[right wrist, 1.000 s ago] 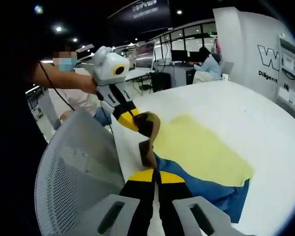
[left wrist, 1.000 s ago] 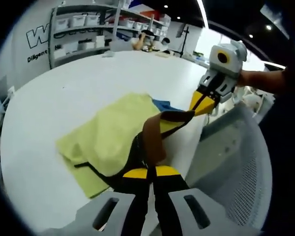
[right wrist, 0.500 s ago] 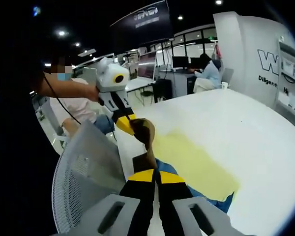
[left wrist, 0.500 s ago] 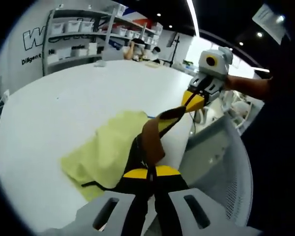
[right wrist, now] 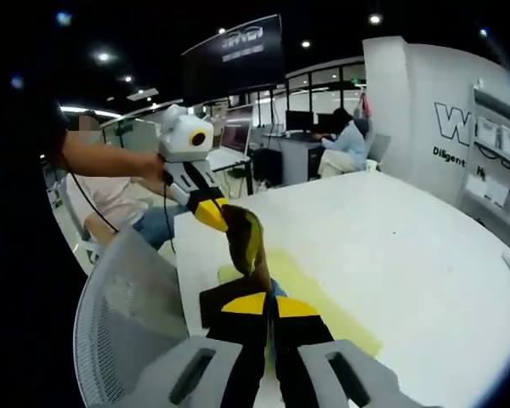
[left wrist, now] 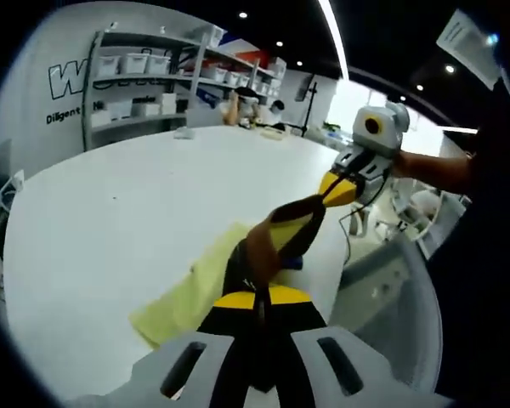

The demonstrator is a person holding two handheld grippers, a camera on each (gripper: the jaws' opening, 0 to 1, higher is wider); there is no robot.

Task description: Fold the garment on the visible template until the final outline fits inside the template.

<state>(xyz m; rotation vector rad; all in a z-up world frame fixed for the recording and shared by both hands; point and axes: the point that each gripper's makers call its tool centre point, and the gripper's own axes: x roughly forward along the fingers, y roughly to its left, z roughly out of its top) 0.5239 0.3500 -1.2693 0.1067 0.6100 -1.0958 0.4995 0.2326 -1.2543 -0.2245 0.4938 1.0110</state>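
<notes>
Two grippers share one piece of cloth above a wide white table (left wrist: 110, 221), which spreads out to shelving (left wrist: 144, 76) along the far wall in the left gripper view and to desks with seated people in the right gripper view. Just beside the table's near edge stands a grey mesh chair (right wrist: 127, 331), its back close to both cameras. On the tabletop lies the yellow garment (left wrist: 195, 289), flat in a long strip, with a small patch of blue (left wrist: 293, 262) showing near its raised end; whether that blue is the template or part of the clothing is hard to tell at this angle. One edge of the garment, trimmed in brown and black, is lifted off the table and stretched between the two tools. The left gripper (left wrist: 257, 297) has its yellow-tipped jaws pressed together on the brown edge (left wrist: 259, 246) right in front of its camera. The right gripper (right wrist: 268, 299) is likewise clamped on that edge, the cloth rising from its tips toward the other tool, which a person's hand (right wrist: 149, 174) holds higher up.
</notes>
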